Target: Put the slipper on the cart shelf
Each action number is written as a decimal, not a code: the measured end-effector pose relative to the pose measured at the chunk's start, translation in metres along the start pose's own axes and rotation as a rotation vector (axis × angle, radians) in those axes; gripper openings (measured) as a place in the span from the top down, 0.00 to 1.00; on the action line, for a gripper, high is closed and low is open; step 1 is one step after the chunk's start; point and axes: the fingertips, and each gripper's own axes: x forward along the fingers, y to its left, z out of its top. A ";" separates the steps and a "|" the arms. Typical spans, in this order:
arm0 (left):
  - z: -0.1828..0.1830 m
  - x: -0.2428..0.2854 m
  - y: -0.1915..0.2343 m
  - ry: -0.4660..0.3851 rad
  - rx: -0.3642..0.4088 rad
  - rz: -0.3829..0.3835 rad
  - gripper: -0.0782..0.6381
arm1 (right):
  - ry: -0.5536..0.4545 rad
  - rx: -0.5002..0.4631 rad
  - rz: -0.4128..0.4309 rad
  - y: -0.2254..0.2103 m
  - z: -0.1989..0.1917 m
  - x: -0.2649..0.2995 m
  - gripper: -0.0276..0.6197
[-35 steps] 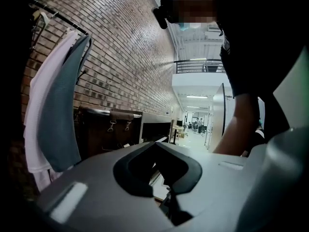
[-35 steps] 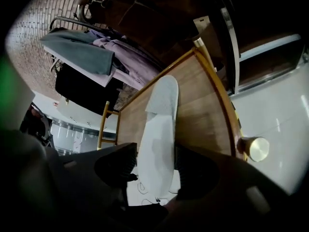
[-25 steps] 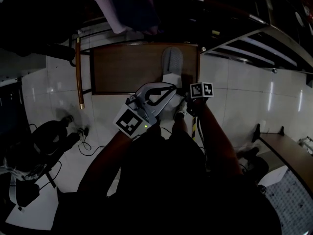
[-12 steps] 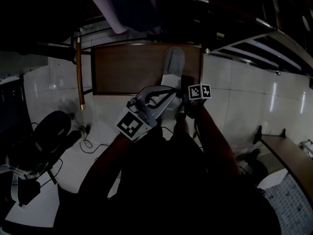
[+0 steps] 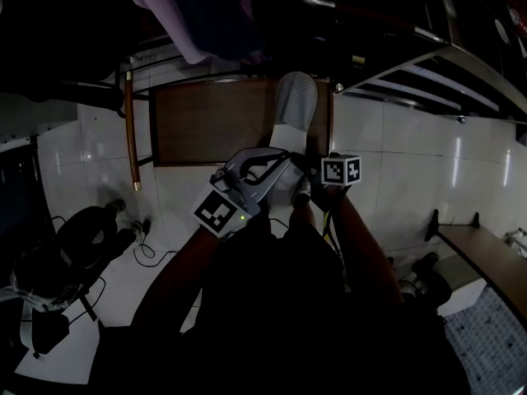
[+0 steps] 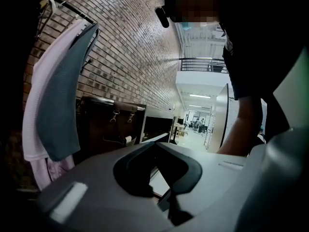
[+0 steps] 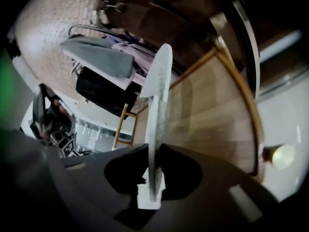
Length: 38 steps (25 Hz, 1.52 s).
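Note:
A grey slipper [image 5: 294,97] with a white sole lies over the right part of the brown wooden cart shelf [image 5: 214,122], toe pointing away from me. In the right gripper view the slipper [image 7: 159,95] stands on edge, its thin sole running up from between the jaws. My right gripper [image 5: 298,183] [image 7: 155,146] is closing, and both pads touch the sole at the heel end. My left gripper [image 5: 286,155] [image 6: 155,143] hangs just left of the heel, shut and holding nothing.
Clothes [image 5: 189,15] hang above the far edge of the shelf. A wooden pole [image 5: 130,130] stands left of the shelf. Metal rails [image 5: 428,64] run along the right. Cables and a black device [image 5: 82,237] lie on the white tiled floor at the left.
The slipper's toe reaches slightly farther over the shelf. The right gripper's marker cube has shifted a little toward me. The left gripper has hardly moved.

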 end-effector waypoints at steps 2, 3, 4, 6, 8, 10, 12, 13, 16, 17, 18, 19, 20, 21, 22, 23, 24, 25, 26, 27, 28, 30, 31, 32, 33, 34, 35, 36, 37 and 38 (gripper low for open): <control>0.005 0.003 -0.005 -0.007 0.007 -0.014 0.89 | -0.048 -0.062 -0.029 0.007 0.008 -0.023 0.86; 0.008 0.005 -0.007 -0.010 0.011 -0.021 0.89 | -0.072 -0.084 -0.040 0.011 0.012 -0.035 0.86; 0.010 0.007 -0.011 -0.012 0.016 -0.029 0.89 | -0.096 -0.102 -0.051 0.014 0.015 -0.048 0.86; 0.015 0.011 -0.018 -0.018 0.027 -0.047 0.89 | -0.147 -0.135 -0.072 0.022 0.021 -0.073 0.86; 0.020 0.016 -0.027 -0.022 0.041 -0.066 0.89 | -0.205 -0.166 -0.098 0.031 0.026 -0.098 0.86; 0.026 0.020 -0.036 -0.029 0.056 -0.083 0.89 | -0.268 -0.211 -0.140 0.040 0.032 -0.123 0.86; 0.033 0.026 -0.046 -0.035 0.073 -0.100 0.89 | -0.332 -0.282 -0.189 0.056 0.041 -0.148 0.86; 0.036 0.028 -0.052 -0.038 0.081 -0.108 0.89 | -0.363 -0.324 -0.213 0.067 0.046 -0.160 0.86; 0.047 0.032 -0.074 -0.048 0.095 -0.132 0.89 | -0.459 -0.441 -0.262 0.098 0.056 -0.192 0.86; 0.050 0.034 -0.080 -0.051 0.101 -0.140 0.89 | -0.489 -0.473 -0.273 0.109 0.058 -0.202 0.86; 0.054 0.036 -0.086 -0.055 0.109 -0.148 0.89 | -0.515 -0.503 -0.283 0.119 0.061 -0.211 0.86; 0.057 0.038 -0.092 -0.058 0.116 -0.155 0.89 | -0.537 -0.529 -0.292 0.128 0.063 -0.220 0.86; 0.060 0.039 -0.097 -0.062 0.121 -0.161 0.89 | -0.555 -0.554 -0.301 0.137 0.064 -0.228 0.86; 0.064 0.040 -0.103 -0.065 0.121 -0.166 0.89 | -0.571 -0.577 -0.311 0.145 0.065 -0.236 0.86; 0.069 0.041 -0.108 -0.066 0.119 -0.170 0.89 | -0.587 -0.598 -0.322 0.153 0.065 -0.244 0.86; 0.073 0.041 -0.112 -0.067 0.117 -0.174 0.89 | -0.604 -0.620 -0.335 0.161 0.066 -0.253 0.86; 0.078 0.042 -0.116 -0.066 0.118 -0.177 0.89 | -0.623 -0.642 -0.348 0.169 0.067 -0.262 0.86; 0.083 0.043 -0.121 -0.066 0.120 -0.181 0.89 | -0.642 -0.665 -0.363 0.177 0.068 -0.270 0.86; 0.088 0.044 -0.125 -0.067 0.125 -0.185 0.89 | -0.662 -0.687 -0.378 0.185 0.069 -0.279 0.86; 0.093 0.045 -0.130 -0.070 0.131 -0.190 0.89 | -0.683 -0.709 -0.395 0.192 0.070 -0.287 0.86; 0.098 0.047 -0.134 -0.075 0.137 -0.195 0.89 | -0.703 -0.732 -0.414 0.198 0.070 -0.294 0.86; 0.110 0.050 -0.142 -0.093 0.146 -0.206 0.89 | -0.744 -0.782 -0.459 0.211 0.073 -0.308 0.86; 0.117 0.052 -0.145 -0.103 0.148 -0.209 0.89 | -0.767 -0.807 -0.481 0.217 0.075 -0.315 0.86; 0.123 0.053 -0.147 -0.113 0.149 -0.209 0.89 | -0.790 -0.827 -0.501 0.223 0.077 -0.321 0.86; 0.130 0.055 -0.148 -0.121 0.150 -0.207 0.89 | -0.813 -0.840 -0.518 0.229 0.079 -0.328 0.86; 0.136 0.057 -0.149 -0.129 0.153 -0.205 0.89 | -0.834 -0.850 -0.530 0.234 0.080 -0.334 0.86; 0.142 0.059 -0.150 -0.135 0.154 -0.202 0.89 | -0.852 -0.859 -0.540 0.238 0.081 -0.339 0.86; 0.147 0.060 -0.151 -0.141 0.155 -0.202 0.89 | -0.868 -0.868 -0.546 0.242 0.082 -0.345 0.86; 0.151 0.061 -0.151 -0.145 0.158 -0.202 0.89 | -0.881 -0.874 -0.550 0.246 0.082 -0.349 0.86; 0.154 0.062 -0.152 -0.146 0.161 -0.203 0.89 | -0.892 -0.879 -0.553 0.250 0.083 -0.354 0.86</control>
